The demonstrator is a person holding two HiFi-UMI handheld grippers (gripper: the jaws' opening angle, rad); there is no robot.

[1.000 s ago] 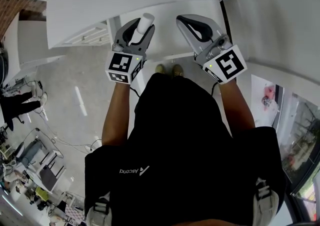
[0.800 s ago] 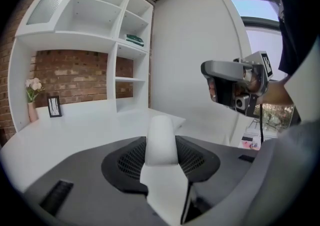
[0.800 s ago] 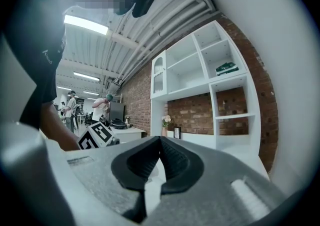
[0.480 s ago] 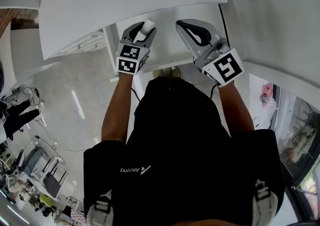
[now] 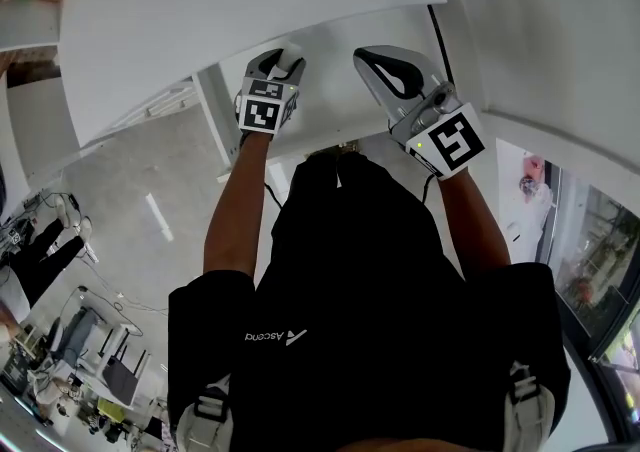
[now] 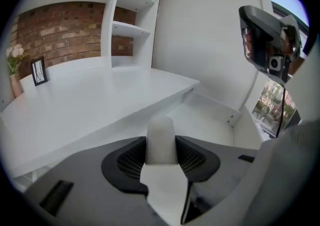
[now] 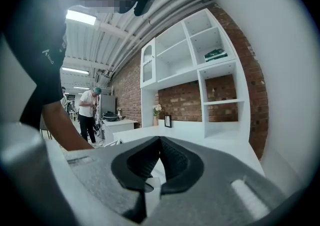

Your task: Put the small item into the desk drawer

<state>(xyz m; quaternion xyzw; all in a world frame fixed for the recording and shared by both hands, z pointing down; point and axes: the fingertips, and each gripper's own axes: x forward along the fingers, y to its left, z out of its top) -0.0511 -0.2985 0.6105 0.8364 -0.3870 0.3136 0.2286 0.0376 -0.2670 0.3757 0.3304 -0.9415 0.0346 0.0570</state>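
Between the jaws of the left gripper stands the small item, a short white cylinder with a rounded top. It is upright, and the dark ribbed pads pinch it from both sides, so that its top pokes out past the jaw tips. Ahead of these jaws and a little to their right lies the open desk drawer, white inside, with its floor bare. The item is over the drawer's near left part as the head view shows it, held above the floor and not touching it. Ahead and to the left of the same jaws stretches the white worktop, higher than the drawer. At its far left edge stand a small dark picture frame and pale flowers before a brick wall.

Off to the right of the left jaws, the right gripper is raised over the drawer's right side. Its jaws are pressed together at the tips with nothing between them. Beyond those jaws rise white shelves against brick. To their left, far back, a person stands at another table.
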